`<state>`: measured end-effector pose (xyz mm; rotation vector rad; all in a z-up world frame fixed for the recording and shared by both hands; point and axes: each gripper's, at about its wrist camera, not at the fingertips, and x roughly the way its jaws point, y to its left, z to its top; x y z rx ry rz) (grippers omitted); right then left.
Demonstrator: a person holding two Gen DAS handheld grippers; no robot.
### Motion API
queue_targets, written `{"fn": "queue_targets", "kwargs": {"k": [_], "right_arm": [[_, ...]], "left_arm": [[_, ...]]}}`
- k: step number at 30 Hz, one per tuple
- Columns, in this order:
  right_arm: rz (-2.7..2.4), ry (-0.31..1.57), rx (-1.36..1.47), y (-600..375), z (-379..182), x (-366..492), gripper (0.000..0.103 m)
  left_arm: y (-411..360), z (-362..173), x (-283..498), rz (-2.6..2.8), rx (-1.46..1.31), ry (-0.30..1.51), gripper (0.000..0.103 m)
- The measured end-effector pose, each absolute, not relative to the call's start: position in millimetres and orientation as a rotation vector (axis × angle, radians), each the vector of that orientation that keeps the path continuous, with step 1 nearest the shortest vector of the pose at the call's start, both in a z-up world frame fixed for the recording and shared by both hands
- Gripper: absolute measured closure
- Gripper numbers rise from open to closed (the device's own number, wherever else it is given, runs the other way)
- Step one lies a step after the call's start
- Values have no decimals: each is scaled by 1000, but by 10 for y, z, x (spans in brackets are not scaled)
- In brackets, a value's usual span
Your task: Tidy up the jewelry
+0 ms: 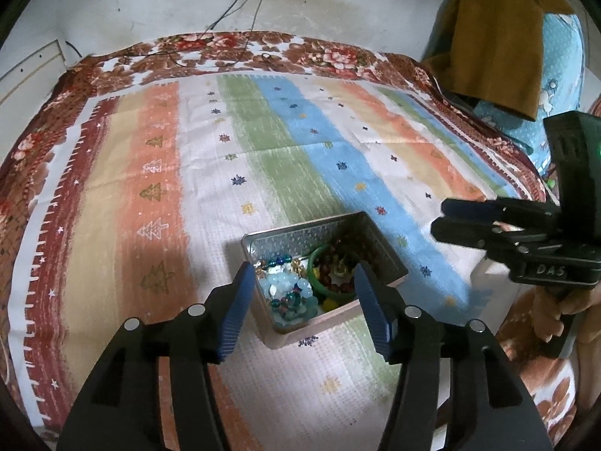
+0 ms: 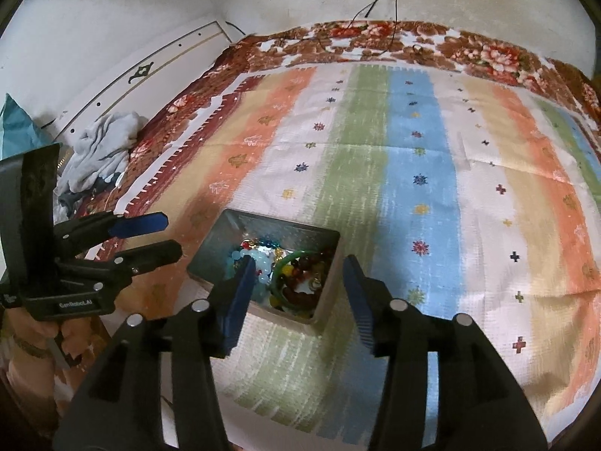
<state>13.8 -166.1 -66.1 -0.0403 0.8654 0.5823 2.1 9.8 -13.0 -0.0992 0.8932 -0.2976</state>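
An open metal tin [image 1: 387, 251] [image 2: 210, 251] stands on the striped cloth, filled with jewelry: pale blue bead strands [image 1: 289, 289] [image 2: 259, 263], a green bangle [image 1: 319, 259] [image 2: 296, 257] and brown and red beads [image 1: 338, 285] [image 2: 300, 293]. My left gripper [image 1: 302, 282] is open and empty, its fingers on either side of the tin's near corner, just above it. My right gripper [image 2: 298, 278] is open and empty above the tin's near edge. In the left wrist view the right gripper [image 1: 439, 218] hangs to the tin's right. In the right wrist view the left gripper [image 2: 169, 233] is at the tin's left.
The striped cloth [image 1: 263, 143] [image 2: 413, 158] covers a bed with a floral blanket border [image 1: 225, 49]. A mustard cloth and blue pillow [image 1: 499, 37] lie far right. A grey garment [image 2: 101, 146] lies at the left edge. Cables [image 1: 240, 3] hang on the wall.
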Motion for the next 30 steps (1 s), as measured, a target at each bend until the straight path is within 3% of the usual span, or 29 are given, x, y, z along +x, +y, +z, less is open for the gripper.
{"fn": "queue_targets", "kwargs": {"k": [5,13,20,30], "right_arm": [[578,827,-29,-1722,-649,5,31],[548,791,-24,-1777,-663,-128,18],[515,753,-13,-1859,-681,-209,6],[509,730,-20,-1864,-690,-245,5]], "left_arm": [[89,-141,-63,-287,-80,885,35],[50,-143,-164,-266,-45,856,11],[60,-162,-243,-237,-28,833,6],[55,-188,-274,-208,-10,817,6]]}}
